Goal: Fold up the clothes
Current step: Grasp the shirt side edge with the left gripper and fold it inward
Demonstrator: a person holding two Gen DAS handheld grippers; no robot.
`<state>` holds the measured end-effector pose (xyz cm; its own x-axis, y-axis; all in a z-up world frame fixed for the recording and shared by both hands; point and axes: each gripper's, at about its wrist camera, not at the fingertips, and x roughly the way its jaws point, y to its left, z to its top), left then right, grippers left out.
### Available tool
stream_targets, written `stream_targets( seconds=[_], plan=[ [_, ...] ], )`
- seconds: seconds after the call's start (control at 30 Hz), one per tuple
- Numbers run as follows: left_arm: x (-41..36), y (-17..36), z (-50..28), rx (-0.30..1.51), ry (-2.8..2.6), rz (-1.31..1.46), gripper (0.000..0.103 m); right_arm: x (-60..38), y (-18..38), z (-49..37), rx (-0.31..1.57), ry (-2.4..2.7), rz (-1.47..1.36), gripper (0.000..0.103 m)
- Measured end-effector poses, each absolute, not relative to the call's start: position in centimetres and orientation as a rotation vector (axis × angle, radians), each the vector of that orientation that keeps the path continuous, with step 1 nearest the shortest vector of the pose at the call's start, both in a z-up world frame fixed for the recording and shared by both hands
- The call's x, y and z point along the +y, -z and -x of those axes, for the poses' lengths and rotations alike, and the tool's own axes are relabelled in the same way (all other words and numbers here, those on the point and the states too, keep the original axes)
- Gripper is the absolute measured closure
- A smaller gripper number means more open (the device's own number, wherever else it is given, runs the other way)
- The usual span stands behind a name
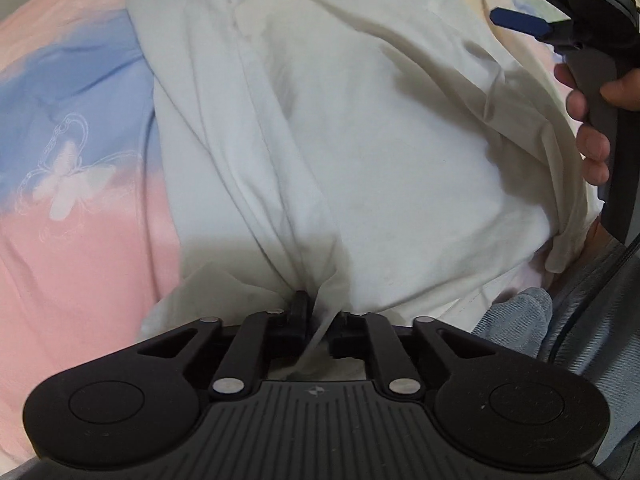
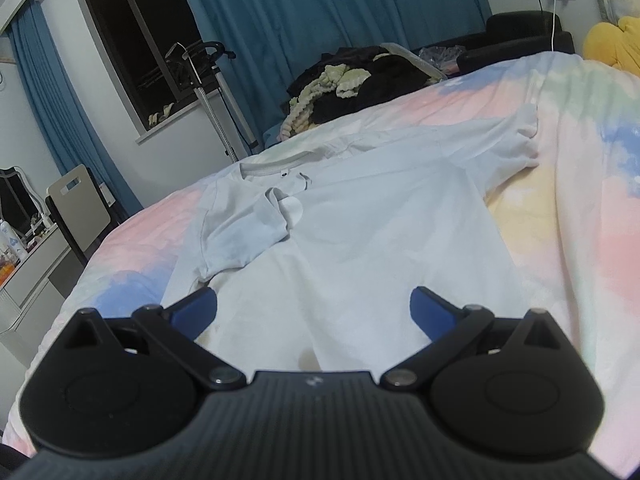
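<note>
One white T-shirt (image 2: 360,240) spread on the pastel bedspread (image 2: 580,240), neckband (image 2: 276,166) at the far end, near sleeve (image 2: 244,232) folded inward over the chest, opposite sleeve (image 2: 516,140) stretched flat toward the headboard side. Hem fabric bunched and pinched at the near end of the T-shirt (image 1: 360,140), wrinkles fanning out from the pinch. Left gripper (image 1: 316,312) clenched on that hem, black fingers drawn tight together with cloth trailing down between them. Right gripper (image 2: 314,312) released, blue fingertips (image 2: 196,306) spread wide just above the lower part of the T-shirt, touching nothing that can be seen. Same right gripper seen from the left wrist view at the T-shirt's right edge, held by a bare hand (image 1: 588,128) around its grey handle. Blue patch with a white butterfly print (image 1: 64,184) on the bedspread left of the T-shirt. Beyond the neckband, a heap of dark clothes and cream knitwear (image 2: 352,84) at the bed's far edge. Farther still, teal curtains (image 2: 320,8), a dark window (image 2: 140,40), and a garment steamer stand (image 2: 212,92). Yellow plush cushion (image 2: 616,44) past the stretched sleeve; white dresser (image 2: 28,276) and chair (image 2: 76,204) off the bed, on the folded sleeve's side.
</note>
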<state>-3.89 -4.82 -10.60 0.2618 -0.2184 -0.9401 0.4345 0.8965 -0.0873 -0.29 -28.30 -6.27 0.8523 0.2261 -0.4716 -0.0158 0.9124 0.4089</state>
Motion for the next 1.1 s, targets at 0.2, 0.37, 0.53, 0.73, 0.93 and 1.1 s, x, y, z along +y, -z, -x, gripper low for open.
stream_targets(
  seconds=[0.2, 0.37, 0.53, 0.73, 0.93, 1.1],
  plan=[
    [-4.8, 8.6, 5.4, 1.182, 0.521, -0.314, 0.041, -27.7, 6.0, 0.0, 0.530, -0.146, -0.372, 0.000],
    [-4.0, 7.3, 5.8, 1.123, 0.494, -0.566, 0.040, -27.1, 5.9, -0.1, 0.530, -0.171, -0.358, 0.000],
    [-2.8, 8.4, 4.7, 1.205, 0.483, -0.598, 0.062, -26.5, 6.2, -0.5, 0.547, -0.191, -0.350, 0.000],
    [-0.5, 6.8, 2.6, 1.376, 0.442, -0.199, 0.096, -26.9, 6.1, -0.3, 0.541, -0.189, -0.370, 0.000],
    [1.5, 7.9, 3.2, 1.466, 0.359, 0.154, 0.097, -26.9, 6.0, -0.6, 0.541, -0.192, -0.387, 0.000],
    [0.1, 10.0, 3.8, 1.438, 0.342, 0.135, 0.097, -26.8, 5.8, -0.2, 0.534, -0.193, -0.378, 0.000]
  ],
)
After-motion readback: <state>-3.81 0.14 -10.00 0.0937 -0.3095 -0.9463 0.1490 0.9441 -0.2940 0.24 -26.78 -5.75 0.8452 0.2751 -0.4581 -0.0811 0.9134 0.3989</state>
